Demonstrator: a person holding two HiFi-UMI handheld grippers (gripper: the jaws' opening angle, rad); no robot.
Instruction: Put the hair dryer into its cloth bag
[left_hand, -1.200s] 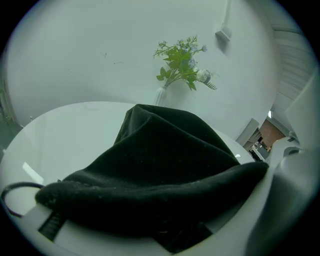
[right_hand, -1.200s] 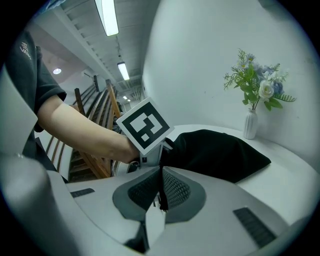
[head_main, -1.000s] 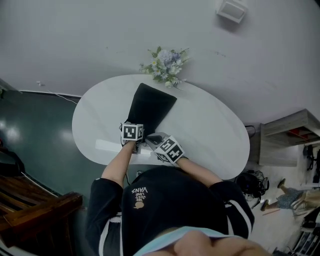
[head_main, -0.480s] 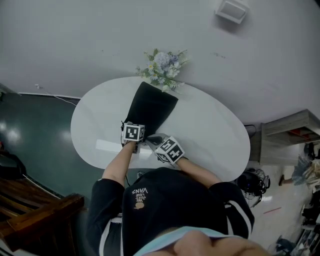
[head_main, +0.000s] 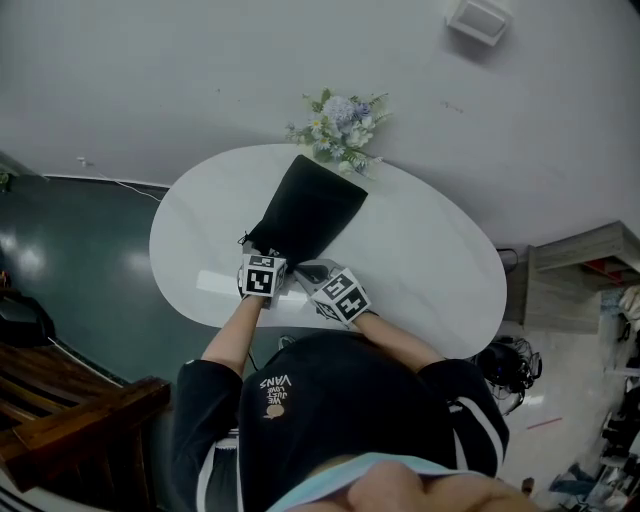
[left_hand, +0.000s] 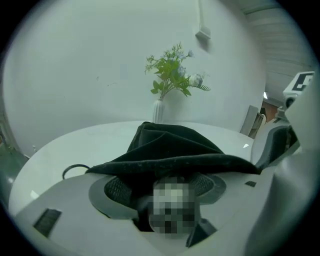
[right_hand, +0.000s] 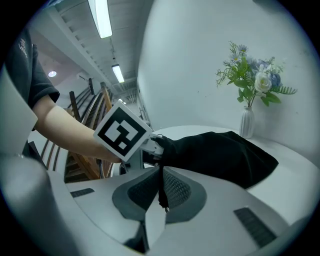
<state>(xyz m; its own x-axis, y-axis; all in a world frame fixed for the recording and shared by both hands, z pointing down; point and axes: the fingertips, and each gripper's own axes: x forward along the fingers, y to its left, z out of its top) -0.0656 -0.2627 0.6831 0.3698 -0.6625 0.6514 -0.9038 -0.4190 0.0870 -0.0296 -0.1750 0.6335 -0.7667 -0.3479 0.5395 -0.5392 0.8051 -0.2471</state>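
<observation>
Left gripper (left_hand: 165, 186) has just been opening its jaws, the hem of the black cloth bag (head_main: 305, 210) loose between them on the white oval table (head_main: 420, 250), while my right gripper (right_hand: 161, 186) clamps a thin strip of it as anchor; hair dryer unseen, presumably inside.

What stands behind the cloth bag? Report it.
A white vase of flowers stands behind the cloth bag at the table's far edge. From the left gripper view, the bag covers its base.
</observation>
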